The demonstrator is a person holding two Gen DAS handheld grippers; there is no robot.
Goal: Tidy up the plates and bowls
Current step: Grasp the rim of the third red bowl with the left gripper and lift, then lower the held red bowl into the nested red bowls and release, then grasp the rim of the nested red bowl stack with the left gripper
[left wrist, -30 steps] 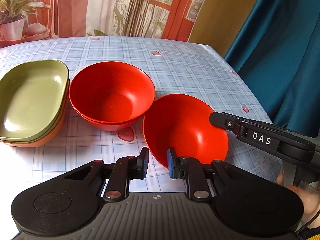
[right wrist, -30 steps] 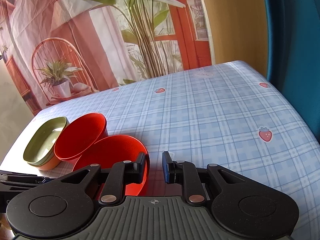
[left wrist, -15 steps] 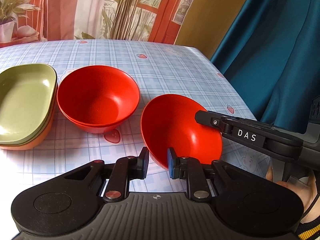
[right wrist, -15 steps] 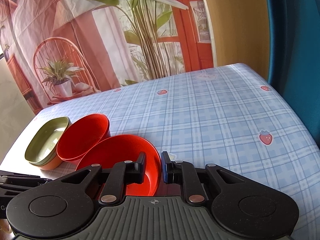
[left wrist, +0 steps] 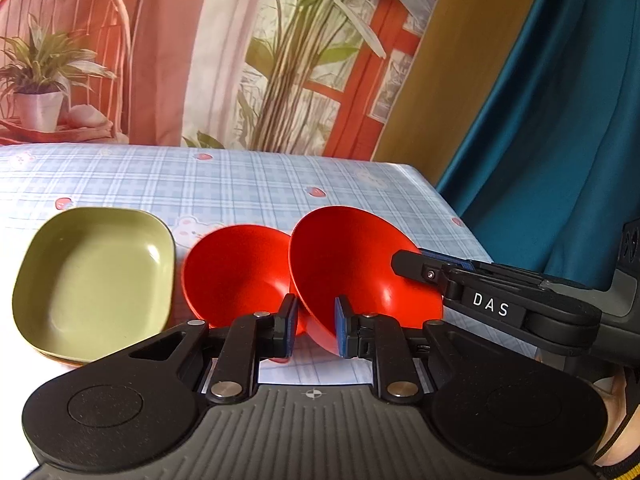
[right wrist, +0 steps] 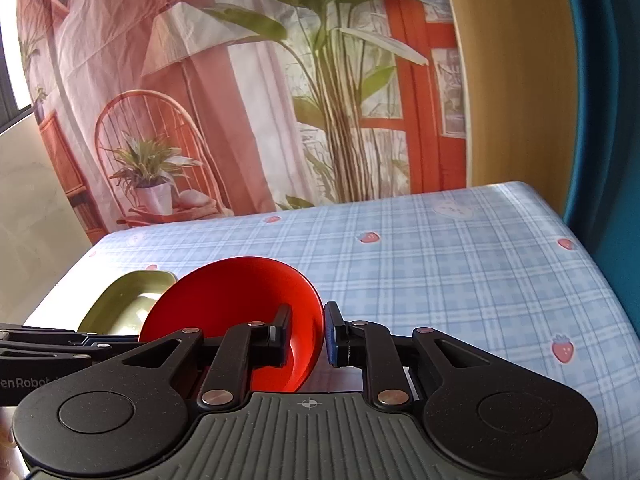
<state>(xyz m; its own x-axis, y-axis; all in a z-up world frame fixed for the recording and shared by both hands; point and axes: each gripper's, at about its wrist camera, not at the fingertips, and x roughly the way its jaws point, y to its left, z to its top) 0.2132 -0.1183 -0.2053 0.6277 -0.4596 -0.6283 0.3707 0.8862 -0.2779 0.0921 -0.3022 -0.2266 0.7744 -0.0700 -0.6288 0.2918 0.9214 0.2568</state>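
My right gripper (right wrist: 306,334) is shut on the rim of a red bowl (right wrist: 240,308) and holds it lifted and tilted; the same bowl (left wrist: 352,264) and the right gripper (left wrist: 412,258) show in the left wrist view. Behind it a stack of red bowls (left wrist: 236,272) sits on the table, with a stack of a green plate (left wrist: 96,276) over an orange one to its left. My left gripper (left wrist: 314,328) is narrowly open and empty, just in front of the lifted bowl. In the right wrist view the green plate (right wrist: 128,300) peeks out behind the bowl.
The table has a blue checked cloth with strawberries (right wrist: 460,264). Its right edge runs beside a teal curtain (left wrist: 560,120). A printed backdrop of plants and a chair hangs behind the table's far edge (left wrist: 200,148).
The right gripper has raised the red bowl off the table and tipped it up, moving it left toward the stacked red bowls. The left gripper's view has dropped lower and tilted up.
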